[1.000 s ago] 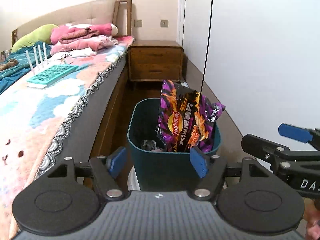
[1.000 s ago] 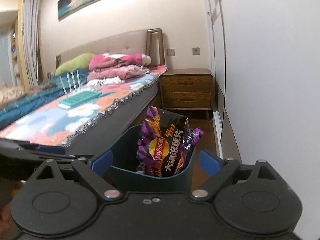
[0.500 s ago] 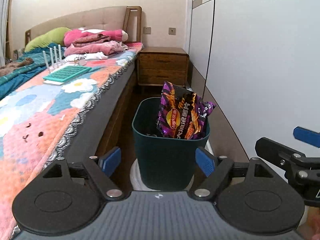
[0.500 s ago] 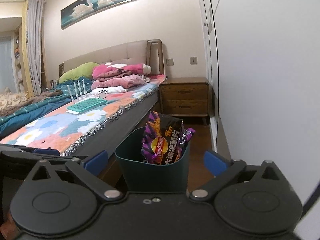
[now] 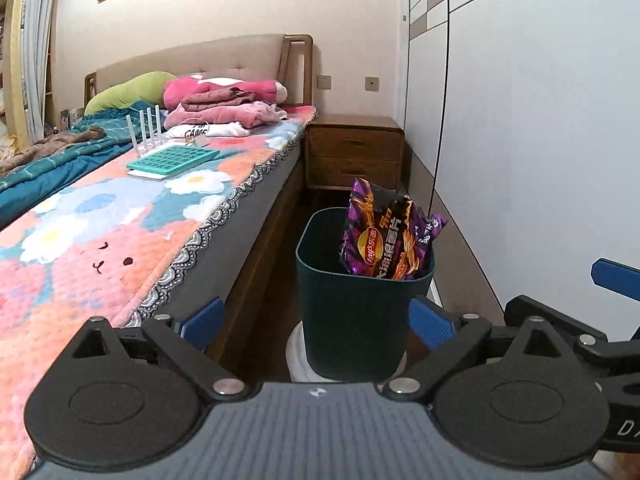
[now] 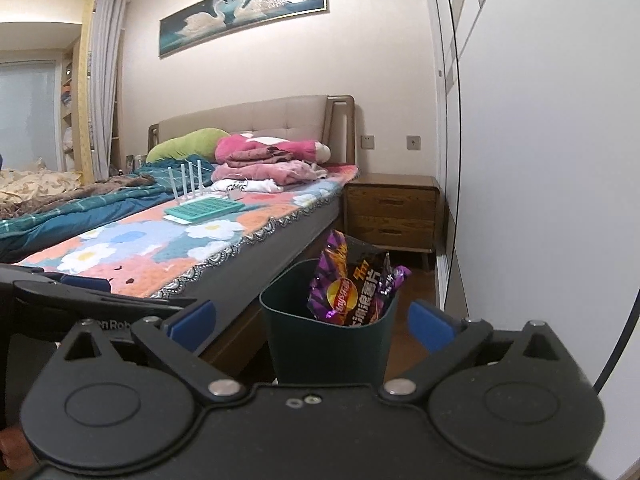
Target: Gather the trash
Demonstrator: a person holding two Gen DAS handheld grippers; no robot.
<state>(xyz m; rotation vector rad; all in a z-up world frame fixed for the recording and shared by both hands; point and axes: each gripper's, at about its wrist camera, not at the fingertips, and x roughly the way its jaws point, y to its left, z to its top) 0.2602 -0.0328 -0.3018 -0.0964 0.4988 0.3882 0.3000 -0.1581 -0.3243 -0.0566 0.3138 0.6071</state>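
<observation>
Left wrist view is showing my left gripper [image 5: 316,320] opening, nothing between its jaws. I'm seeing the chip bag [image 5: 390,236] standing upright in the bin [image 5: 352,320] dead ahead. My right gripper [image 6: 312,322] is spread wide and empty, no nearer.

One bin [image 5: 352,320], one crisp bag [image 5: 386,240], one nightstand [image 5: 354,152], one bed [image 5: 120,240], two grippers

Warm, even indoor light fills both views, brightest at the upper left of the right wrist view. Focus is sharp. Fisheye bending curves the frame edges; corners go black.
</observation>
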